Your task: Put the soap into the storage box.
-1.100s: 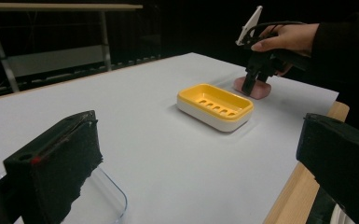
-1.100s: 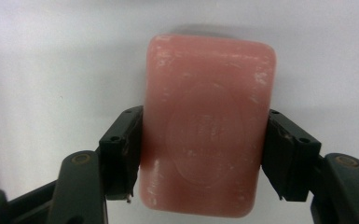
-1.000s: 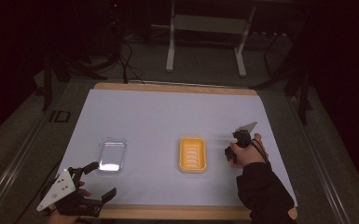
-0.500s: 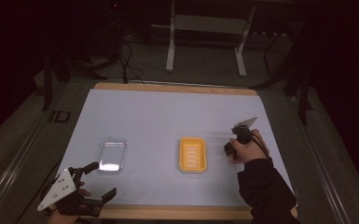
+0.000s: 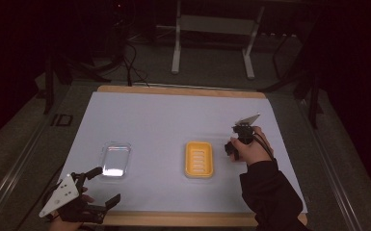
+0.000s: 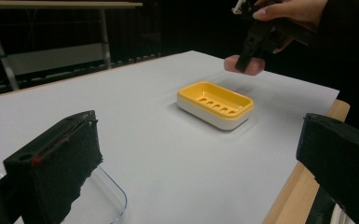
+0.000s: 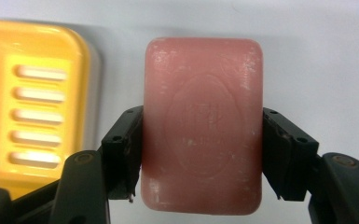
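Right gripper (image 7: 203, 154) clamps a pink soap bar (image 7: 202, 123) just right of the yellow soap dish (image 5: 199, 159) — left gripper (image 5: 100, 186) fingers spread wide, near-left.

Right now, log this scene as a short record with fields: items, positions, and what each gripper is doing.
surface: white sheet on a wooden table
soap dish: yellow, slotted, mid-table
clear lid or tray: transparent, left of the soap dish
soap: pink bar, beside the dish, not in it
right gripper: fingers shut on both sides of the soap
left gripper: open, at the near left edge, holding nothing
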The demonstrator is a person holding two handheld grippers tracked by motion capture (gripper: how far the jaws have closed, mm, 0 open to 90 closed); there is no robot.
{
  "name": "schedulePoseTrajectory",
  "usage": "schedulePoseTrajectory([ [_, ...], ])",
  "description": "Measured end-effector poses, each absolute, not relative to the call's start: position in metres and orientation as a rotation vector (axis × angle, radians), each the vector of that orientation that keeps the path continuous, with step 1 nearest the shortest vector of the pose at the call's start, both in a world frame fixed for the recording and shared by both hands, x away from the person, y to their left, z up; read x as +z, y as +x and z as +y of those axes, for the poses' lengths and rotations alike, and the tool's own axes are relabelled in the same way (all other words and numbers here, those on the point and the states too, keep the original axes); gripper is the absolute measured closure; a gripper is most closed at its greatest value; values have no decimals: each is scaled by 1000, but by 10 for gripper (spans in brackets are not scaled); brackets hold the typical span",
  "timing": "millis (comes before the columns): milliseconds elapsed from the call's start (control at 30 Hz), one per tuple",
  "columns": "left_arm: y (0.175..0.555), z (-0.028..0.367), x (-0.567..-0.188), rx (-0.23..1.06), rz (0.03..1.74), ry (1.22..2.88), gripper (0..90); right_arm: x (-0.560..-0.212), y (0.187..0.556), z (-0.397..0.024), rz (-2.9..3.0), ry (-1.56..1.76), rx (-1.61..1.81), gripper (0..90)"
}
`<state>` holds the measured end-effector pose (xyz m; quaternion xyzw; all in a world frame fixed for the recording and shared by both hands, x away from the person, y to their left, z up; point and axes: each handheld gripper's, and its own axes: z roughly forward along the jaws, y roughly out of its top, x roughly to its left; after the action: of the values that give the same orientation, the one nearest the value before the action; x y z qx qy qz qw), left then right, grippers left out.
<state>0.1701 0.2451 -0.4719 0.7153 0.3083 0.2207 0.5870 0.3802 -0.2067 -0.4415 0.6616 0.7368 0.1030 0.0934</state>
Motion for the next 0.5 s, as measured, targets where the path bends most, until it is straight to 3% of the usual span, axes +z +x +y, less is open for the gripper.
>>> schedulePoseTrajectory([
  [500, 170, 245, -472, 525, 721, 1671, 0, -434, 373, -152, 2277, 1892, 397, 376],
])
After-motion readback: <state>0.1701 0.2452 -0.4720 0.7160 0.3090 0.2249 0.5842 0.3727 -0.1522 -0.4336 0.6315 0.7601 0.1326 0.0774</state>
